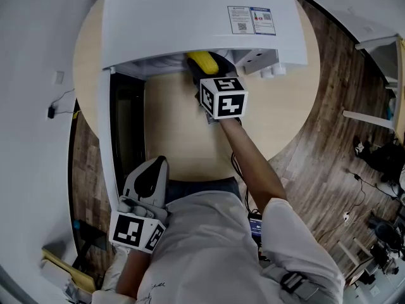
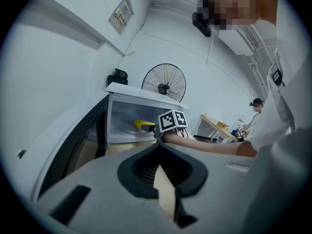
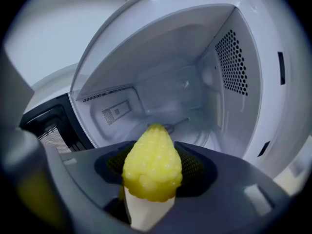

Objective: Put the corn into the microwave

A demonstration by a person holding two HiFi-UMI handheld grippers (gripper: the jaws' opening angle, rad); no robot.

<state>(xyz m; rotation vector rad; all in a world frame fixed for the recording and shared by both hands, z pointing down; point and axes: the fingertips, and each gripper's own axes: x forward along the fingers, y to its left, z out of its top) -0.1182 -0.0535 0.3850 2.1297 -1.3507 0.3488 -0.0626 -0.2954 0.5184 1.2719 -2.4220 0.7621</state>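
My right gripper (image 3: 152,186) gripped the corn (image 3: 152,162) at the open microwave (image 3: 229,82) mouth. My left gripper (image 2: 160,161) sat closed, empty

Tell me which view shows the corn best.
The right gripper view: the corn fills the centre, kernels clear. The head view shows only its yellow end under the microwave; the left gripper view, a small far sliver.

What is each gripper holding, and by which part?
The right gripper grips the corn by its thicker rear half, with its tip free and pointing into the microwave. The left gripper holds nothing.
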